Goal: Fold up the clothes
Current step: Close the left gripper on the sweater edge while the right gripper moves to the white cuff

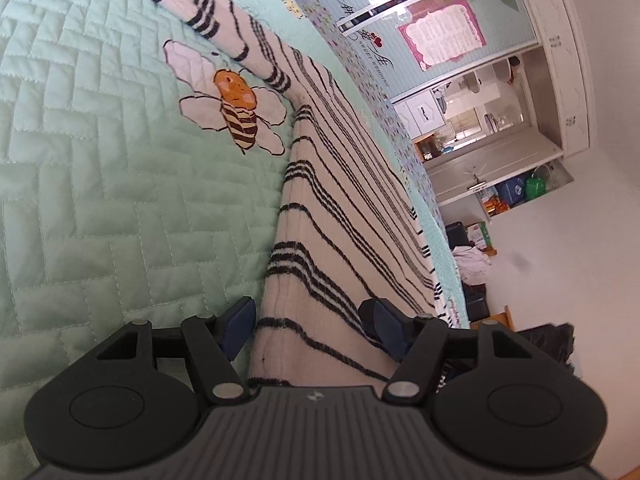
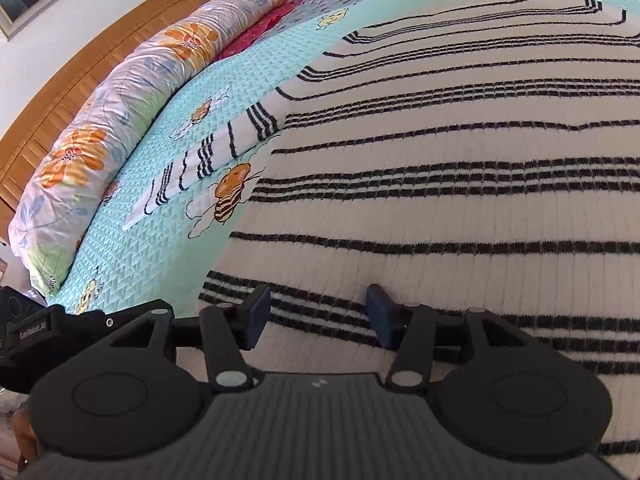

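On the bed: a mint quilt [image 2: 132,248] lay under a cream sweater [image 2: 460,208] with black stripes, spread flat with one sleeve [image 2: 208,156] stretched out toward the flowered bolster [image 2: 132,96].
Sweater and claws: the body of the sweater filled the space ahead of both claws; its side edge ran up between the left claw's fingers, and its hem end sat under the right claw.
Left claw [image 1: 310,322]: released, jaws apart, one finger over the quilt, the other over the knit, nothing pinched.
Right claw [image 2: 318,316]: released, jaws apart above the striped cloth, whether its tips touched the cloth could not be told.
Step in hand: probably taking hold of the near edge for a first fold.
Doing it well: both claws should bite only the edge, low and level with each other, so the stripes stay straight when lifted.
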A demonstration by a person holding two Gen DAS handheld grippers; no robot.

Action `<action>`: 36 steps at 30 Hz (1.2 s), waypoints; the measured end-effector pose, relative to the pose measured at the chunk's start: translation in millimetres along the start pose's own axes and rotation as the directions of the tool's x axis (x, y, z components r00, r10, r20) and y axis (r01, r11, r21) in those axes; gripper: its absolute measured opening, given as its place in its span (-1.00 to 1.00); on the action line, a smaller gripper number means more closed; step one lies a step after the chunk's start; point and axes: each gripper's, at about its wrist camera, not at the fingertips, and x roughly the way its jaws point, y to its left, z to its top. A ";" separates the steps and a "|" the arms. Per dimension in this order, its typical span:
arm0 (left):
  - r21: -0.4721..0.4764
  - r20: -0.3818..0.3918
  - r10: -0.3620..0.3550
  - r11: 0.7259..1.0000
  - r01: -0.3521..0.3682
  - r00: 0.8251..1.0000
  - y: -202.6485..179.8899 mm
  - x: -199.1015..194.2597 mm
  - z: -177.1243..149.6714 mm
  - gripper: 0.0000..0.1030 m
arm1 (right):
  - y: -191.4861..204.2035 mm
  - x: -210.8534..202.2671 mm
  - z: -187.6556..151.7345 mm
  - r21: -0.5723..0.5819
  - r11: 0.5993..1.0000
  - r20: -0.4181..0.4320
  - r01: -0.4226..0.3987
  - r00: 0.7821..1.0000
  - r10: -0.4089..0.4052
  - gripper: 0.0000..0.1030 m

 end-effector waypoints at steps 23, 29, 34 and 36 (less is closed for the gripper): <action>-0.119 0.099 0.050 0.992 -0.038 0.994 16.6 2.0 -7.7 -0.71 | 256.4 37.4 114.2 -0.683 0.725 -0.052 -0.090 0.996 0.075 0.08; -0.166 0.093 0.008 0.986 0.007 0.996 21.5 -0.8 -7.6 -0.71 | 319.4 91.4 92.0 -0.809 0.565 -0.144 -0.161 0.987 0.075 0.08; -0.195 0.097 -0.019 0.980 0.038 0.995 25.2 -2.3 -7.1 -0.70 | 346.8 139.7 70.7 -0.886 0.433 -0.176 -0.167 0.984 0.020 0.17; -0.212 0.098 -0.033 0.976 0.053 0.995 28.1 -3.3 -6.9 -0.70 | 351.9 154.0 63.5 -0.923 0.359 -0.153 -0.139 0.988 -0.010 0.17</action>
